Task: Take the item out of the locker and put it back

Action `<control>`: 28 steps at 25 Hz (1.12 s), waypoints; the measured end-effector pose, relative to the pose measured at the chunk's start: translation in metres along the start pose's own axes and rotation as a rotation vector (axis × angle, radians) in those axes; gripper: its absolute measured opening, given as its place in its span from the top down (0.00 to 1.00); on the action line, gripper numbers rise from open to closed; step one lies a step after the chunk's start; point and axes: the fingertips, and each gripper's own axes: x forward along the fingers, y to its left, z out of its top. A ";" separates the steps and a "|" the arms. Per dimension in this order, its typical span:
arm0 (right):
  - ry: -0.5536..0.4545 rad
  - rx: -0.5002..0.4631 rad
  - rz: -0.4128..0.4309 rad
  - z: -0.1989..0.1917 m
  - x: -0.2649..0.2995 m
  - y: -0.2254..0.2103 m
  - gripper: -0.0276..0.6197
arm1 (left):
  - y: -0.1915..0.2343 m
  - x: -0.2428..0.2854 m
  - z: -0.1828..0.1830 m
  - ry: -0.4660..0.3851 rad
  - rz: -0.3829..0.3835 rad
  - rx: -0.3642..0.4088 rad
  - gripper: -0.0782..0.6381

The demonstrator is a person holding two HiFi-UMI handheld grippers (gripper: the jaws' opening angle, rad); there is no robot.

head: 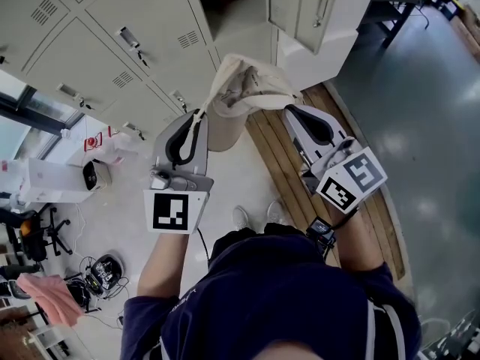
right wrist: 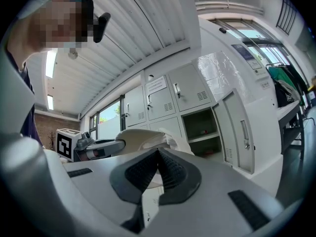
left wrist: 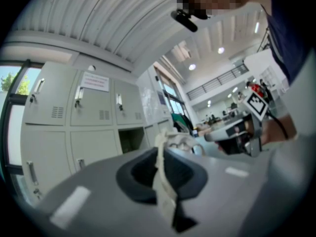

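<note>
Near: person's dark-sleeved arms, white shoes (head: pixel 240 217) on pale floor below. Left gripper (head: pixel 198 117) has its jaws closed on a cream strap (left wrist: pixel 163 186) of the cloth bag (head: pixel 244 88). Right gripper (head: pixel 289 111) has its jaws pinched together on the bag's right edge. The bag hangs in the air between the two grippers, out of the locker, and covers part of the lockers behind it. Wooden planks (head: pixel 274 148) run along the floor under the right gripper. Near left: office chair (head: pixel 37 231), pink cloth (head: pixel 52 298), tangle of cables (head: pixel 97 272). Far: closed grey lockers (head: pixel 112 43) on the left, an open compartment (head: pixel 225 2) just beyond the bag, its door (head: pixel 311 6) swung out to the right.
</note>
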 end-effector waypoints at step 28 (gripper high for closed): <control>-0.001 0.010 0.011 0.005 0.007 -0.015 0.95 | 0.004 0.020 0.001 0.005 0.015 0.006 0.87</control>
